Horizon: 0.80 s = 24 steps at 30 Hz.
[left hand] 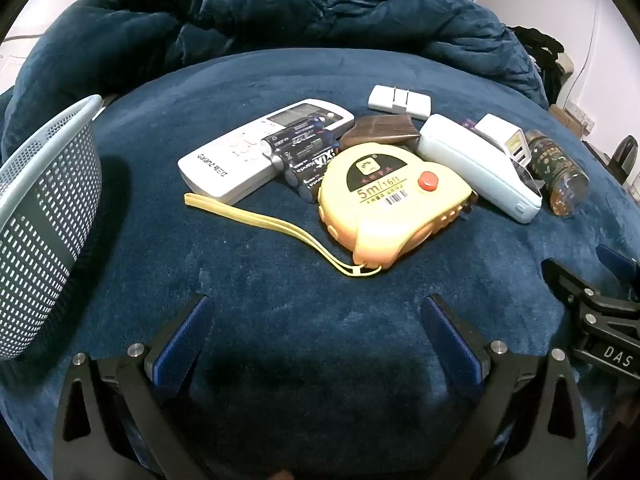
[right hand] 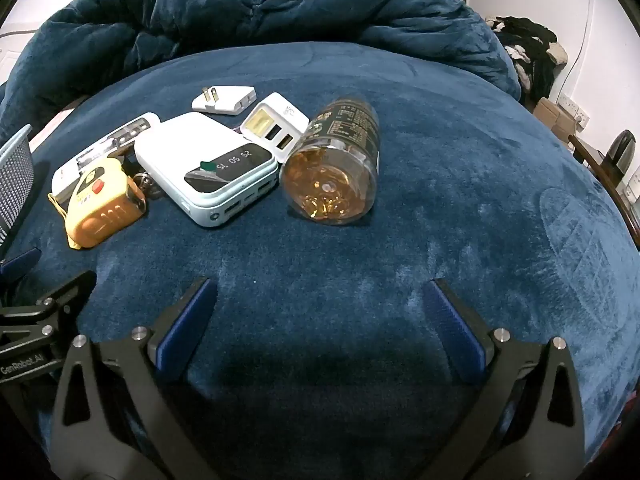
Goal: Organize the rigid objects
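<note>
A pile of objects lies on the blue blanket: a yellow tape measure (left hand: 394, 204) (right hand: 105, 204), a white remote (left hand: 264, 144), a pack of batteries (left hand: 300, 156), a brown comb (left hand: 380, 132), a light blue power bank (left hand: 478, 168) (right hand: 212, 168), a white USB charger (right hand: 278, 124) (left hand: 502, 138), a white plug adapter (right hand: 224, 99) (left hand: 400, 98) and a clear bottle of amber capsules (right hand: 336, 164) (left hand: 560, 172) on its side. My left gripper (left hand: 316, 332) is open and empty, just short of the tape measure. My right gripper (right hand: 320, 320) is open and empty, short of the bottle.
A pale blue perforated basket (left hand: 44, 216) stands at the left, its edge showing in the right wrist view (right hand: 14, 176). A bunched blue quilt (left hand: 280, 12) lies behind the pile. Clutter and a wall socket (right hand: 572, 108) stand beyond the bed at the right.
</note>
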Available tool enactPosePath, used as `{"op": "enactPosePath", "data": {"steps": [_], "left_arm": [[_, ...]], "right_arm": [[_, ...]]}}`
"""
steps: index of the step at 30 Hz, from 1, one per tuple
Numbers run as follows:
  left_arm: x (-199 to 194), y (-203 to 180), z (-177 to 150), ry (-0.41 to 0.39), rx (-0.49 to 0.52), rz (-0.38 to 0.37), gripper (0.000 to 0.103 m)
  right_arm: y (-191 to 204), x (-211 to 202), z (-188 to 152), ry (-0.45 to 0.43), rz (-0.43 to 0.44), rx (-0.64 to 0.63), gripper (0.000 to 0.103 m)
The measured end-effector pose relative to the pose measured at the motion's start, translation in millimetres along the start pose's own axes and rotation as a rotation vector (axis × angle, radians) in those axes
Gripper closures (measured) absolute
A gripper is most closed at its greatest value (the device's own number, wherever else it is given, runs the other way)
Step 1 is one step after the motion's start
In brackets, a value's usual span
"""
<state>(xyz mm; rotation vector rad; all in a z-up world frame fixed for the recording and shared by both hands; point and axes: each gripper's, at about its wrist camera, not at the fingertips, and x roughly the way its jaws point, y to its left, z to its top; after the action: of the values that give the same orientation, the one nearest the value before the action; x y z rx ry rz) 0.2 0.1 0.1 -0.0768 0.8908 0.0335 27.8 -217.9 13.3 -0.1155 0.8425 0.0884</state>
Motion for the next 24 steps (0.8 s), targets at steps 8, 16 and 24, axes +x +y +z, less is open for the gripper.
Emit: {"op": "enactPosePath", "data": {"steps": [8,16,24], "left_arm": [[-1,5,0,0.004,-0.005,-0.011,0.000],[5,-1,10,0.062,0.013,0.003,0.000],[-2,2,11,0.229,0.019,-0.021,0.000]], "right_arm": [[0,1,1,0.018,-0.008,-0.010,0.000],[11,4,7,0.056,-0.047,-0.038,0.000],[0,3,16,0.221,-0.029,0.039,0.000]]}}
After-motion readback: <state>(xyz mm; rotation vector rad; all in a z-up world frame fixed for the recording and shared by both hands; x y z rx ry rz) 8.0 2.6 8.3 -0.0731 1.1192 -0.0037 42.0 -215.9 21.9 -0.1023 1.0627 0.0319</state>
